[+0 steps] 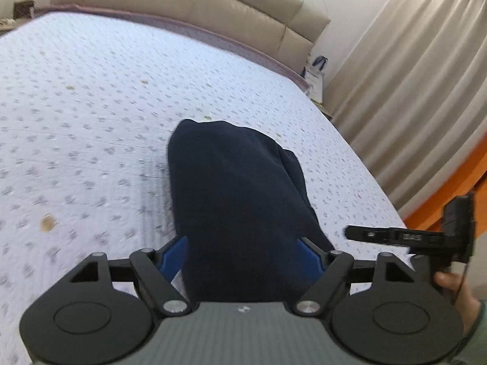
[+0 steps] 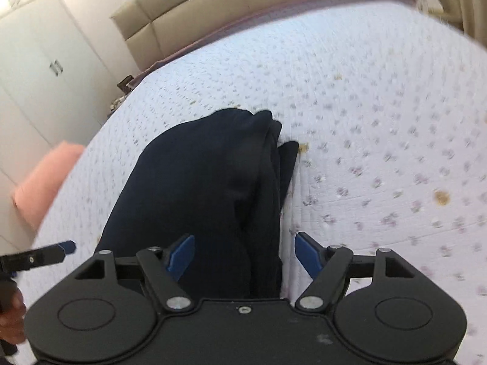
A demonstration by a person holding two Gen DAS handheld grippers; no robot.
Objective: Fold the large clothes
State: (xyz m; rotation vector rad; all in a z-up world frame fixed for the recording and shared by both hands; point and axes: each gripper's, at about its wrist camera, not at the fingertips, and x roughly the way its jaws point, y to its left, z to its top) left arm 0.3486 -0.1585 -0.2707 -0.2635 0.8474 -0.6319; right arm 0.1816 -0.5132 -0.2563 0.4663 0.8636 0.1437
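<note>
A dark navy garment lies folded into a long narrow bundle on the bed's white flowered quilt. My left gripper stands open over its near end, the cloth lying between the blue pads. In the right wrist view the same garment shows layered folds along its right edge. My right gripper is open too, its left pad above the cloth and its right pad over bare quilt. Each gripper shows at the edge of the other's view: the right gripper and the left gripper.
A beige padded headboard runs along the far side of the bed. Curtains and a bag stand beyond the right edge. A white wardrobe and a pink object are off the bed's left side. A hand holds the right gripper.
</note>
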